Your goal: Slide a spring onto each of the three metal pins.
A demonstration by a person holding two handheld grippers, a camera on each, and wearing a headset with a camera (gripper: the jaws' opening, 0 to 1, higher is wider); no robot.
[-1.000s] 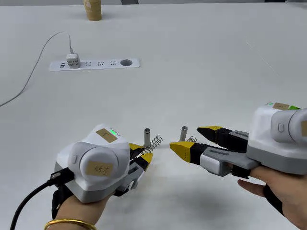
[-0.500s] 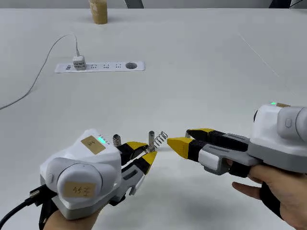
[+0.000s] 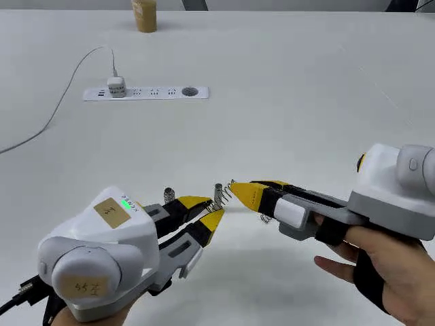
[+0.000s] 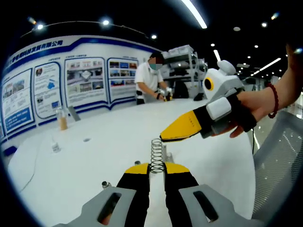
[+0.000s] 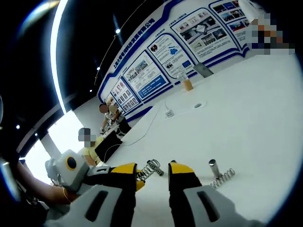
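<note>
My left gripper [image 3: 211,209] [image 4: 156,169] is shut on the lower end of a small coil spring [image 3: 225,193] [image 4: 156,154], which sticks up from its yellow tips. The right gripper [image 3: 238,191] [image 5: 154,171] reaches in from the right, open, its tips on either side of that spring's [image 5: 148,168] free end. One metal pin [image 3: 218,191] stands right by the held spring. A second pin [image 3: 168,195] [image 4: 106,184] stands further left. Another pin [image 5: 214,167] has a loose spring [image 5: 225,176] [image 3: 266,217] lying beside it on the table.
A white power strip [image 3: 146,92] with a plugged charger and cable lies at the far side of the white table [image 3: 285,102]. A tan cylinder [image 3: 143,15] stands at the far edge. People stand in the background of both gripper views.
The right gripper has moved left to the held spring, its jaws narrower than before. The left gripper still grips the spring. A second pin now shows at the left.
</note>
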